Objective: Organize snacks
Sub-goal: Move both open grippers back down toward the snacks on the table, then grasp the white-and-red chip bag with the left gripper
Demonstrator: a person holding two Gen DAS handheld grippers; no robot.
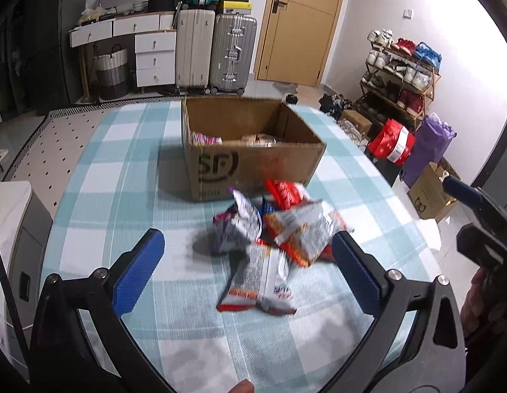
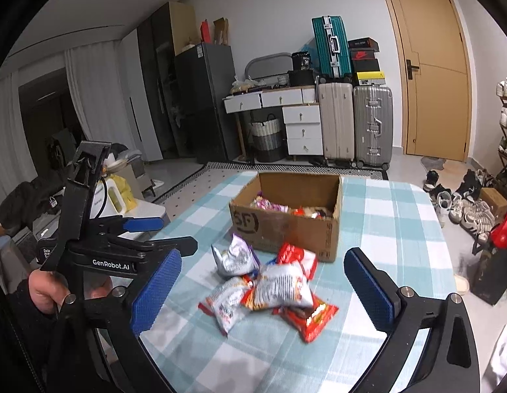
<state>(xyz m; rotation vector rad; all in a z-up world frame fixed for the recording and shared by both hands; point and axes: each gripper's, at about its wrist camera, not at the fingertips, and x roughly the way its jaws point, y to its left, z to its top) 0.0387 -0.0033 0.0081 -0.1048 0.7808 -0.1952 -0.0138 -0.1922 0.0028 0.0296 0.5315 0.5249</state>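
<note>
A pile of snack packets (image 1: 273,239) lies on the checked tablecloth just in front of an open cardboard box (image 1: 253,163). The box holds several packets. My left gripper (image 1: 250,249) stands open just short of the pile, its blue pads wide apart and empty. In the right wrist view the same pile (image 2: 269,288) lies before the box (image 2: 286,226), with a purple and silver packet (image 2: 235,257) at its left. My right gripper (image 2: 263,281) is open too, short of the pile, with nothing held. The left gripper (image 2: 155,232) shows at the left, in a hand.
The table (image 1: 122,170) with its blue and white cloth ends in a curved edge at the right. Beyond it stand suitcases (image 1: 217,52), white drawers (image 1: 155,55), a wooden door (image 1: 302,23) and a shoe rack (image 1: 400,75). Bags and a carton (image 1: 430,196) sit on the floor.
</note>
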